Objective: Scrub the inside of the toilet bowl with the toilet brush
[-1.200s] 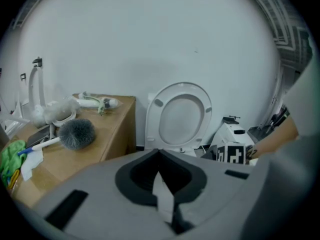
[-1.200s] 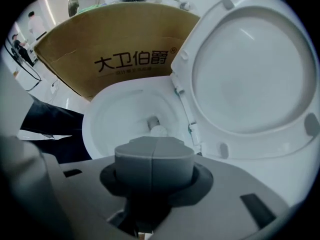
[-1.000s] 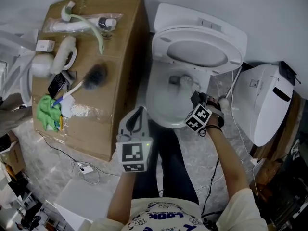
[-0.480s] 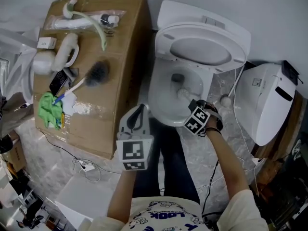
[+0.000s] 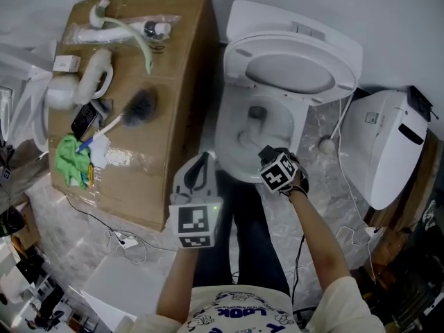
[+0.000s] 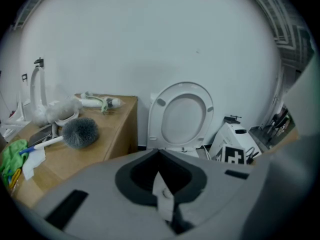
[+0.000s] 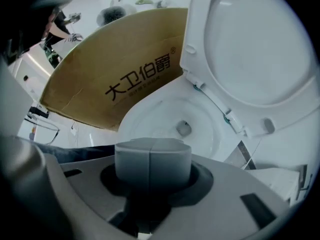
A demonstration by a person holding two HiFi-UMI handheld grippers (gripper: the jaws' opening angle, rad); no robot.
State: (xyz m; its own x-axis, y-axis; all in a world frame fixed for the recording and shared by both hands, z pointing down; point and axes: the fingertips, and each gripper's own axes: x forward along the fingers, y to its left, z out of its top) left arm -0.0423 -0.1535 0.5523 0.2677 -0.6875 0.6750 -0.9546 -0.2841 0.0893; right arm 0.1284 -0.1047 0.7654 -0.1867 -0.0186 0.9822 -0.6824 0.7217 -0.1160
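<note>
right gripper [image 5: 267, 155], jaws pressed together with no handle visible between, sits at toilet bowl [image 5: 219, 143] front rim; left gripper [image 5: 202, 159] likewise closed, idle; advise short firm strokes under the rim.

This is a makeshift work or test room, not a home bathroom. A toilet [image 5: 231, 152] stands with its lid up against a bare white wall [image 6: 150, 44], and just beside it a big cardboard box [image 5: 173, 75] with printed characters [image 7: 142, 79] on its side serves as a table. On the box lie a grey round brush [image 5: 142, 105], a green cloth [image 5: 69, 159] and other cleaning things. Loose cables [image 5: 97, 220] trail over the marble-patterned floor [image 5: 41, 203]. A second white unit [image 5: 385, 151] sits to the toilet's other side, and cluttered gear crowds the room's edges.
</note>
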